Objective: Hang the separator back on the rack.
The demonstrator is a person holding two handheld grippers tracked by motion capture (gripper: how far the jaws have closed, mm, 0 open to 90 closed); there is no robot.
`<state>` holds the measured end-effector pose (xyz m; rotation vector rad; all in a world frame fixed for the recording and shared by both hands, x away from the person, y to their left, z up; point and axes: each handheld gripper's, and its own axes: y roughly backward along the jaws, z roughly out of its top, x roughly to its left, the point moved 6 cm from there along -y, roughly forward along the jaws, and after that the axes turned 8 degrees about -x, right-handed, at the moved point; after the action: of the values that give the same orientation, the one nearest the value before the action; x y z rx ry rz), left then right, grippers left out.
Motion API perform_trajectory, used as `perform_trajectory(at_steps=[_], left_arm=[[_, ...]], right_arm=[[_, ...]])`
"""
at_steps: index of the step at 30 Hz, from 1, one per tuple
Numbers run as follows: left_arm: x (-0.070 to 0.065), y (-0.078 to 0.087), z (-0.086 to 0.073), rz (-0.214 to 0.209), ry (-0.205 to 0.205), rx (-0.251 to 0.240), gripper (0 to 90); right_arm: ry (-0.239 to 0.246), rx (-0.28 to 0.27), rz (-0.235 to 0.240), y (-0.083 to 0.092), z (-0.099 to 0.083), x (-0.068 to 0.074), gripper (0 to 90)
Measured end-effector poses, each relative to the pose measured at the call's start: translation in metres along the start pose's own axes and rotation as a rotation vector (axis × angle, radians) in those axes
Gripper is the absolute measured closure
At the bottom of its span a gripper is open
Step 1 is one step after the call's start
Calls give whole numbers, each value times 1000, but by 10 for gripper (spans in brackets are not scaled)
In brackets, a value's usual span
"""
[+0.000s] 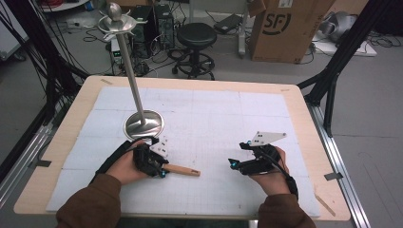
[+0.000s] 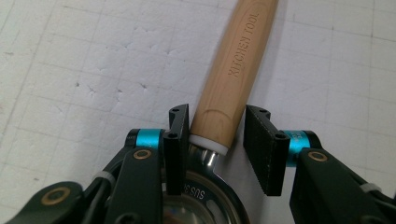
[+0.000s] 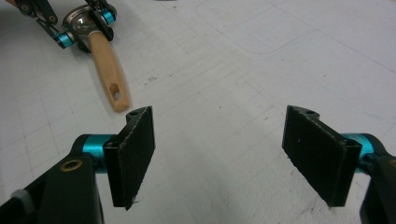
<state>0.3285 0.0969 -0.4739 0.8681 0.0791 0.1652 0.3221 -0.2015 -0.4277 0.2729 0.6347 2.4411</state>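
A kitchen tool with a wooden handle (image 2: 233, 70) and a steel head (image 2: 205, 196) lies on the white gridded mat (image 1: 214, 109). My left gripper (image 2: 217, 116) straddles the handle just above the steel neck. Its left pad lies against the wood, while a narrow gap shows at the right pad. From above, the handle (image 1: 183, 170) sticks out to the right of the left gripper (image 1: 161, 171). My right gripper (image 3: 217, 130) stands open over bare mat with nothing between its pads. In the right gripper view, the tool (image 3: 108, 65) and left gripper (image 3: 88, 30) lie at the upper left. The right gripper (image 1: 238, 154) rests right of centre.
A tall steel stand with a round base (image 1: 144, 124) and a ball-topped dish (image 1: 114, 14) rises just behind the left hand. The wooden table (image 1: 304, 95) borders the mat. A stool (image 1: 196, 35), a cardboard box (image 1: 285, 28) and cables sit on the floor beyond.
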Motion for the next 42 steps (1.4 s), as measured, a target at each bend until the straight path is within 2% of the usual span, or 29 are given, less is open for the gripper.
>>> perform_trajectory(at_steps=[5,16,21,31,36,38,42], left_arm=[[0,3,0,4,6,-9,662],[1,-1,0,20,10,11,638],[3,0,-1,47,26,19,662],[5,-1,0,47,42,23,657],[5,-2,1,41,39,50,654],[5,-3,3,41,35,75,652],[5,-6,9,44,17,158,649]], right_arm=[[-1,3,0,0,0,0,247],[2,5,4,-1,0,1,247],[3,6,4,-1,0,1,247],[8,10,8,-3,-1,1,247],[7,15,9,-4,-1,2,248],[8,17,9,-4,-1,2,247],[11,20,10,-5,-1,2,247]])
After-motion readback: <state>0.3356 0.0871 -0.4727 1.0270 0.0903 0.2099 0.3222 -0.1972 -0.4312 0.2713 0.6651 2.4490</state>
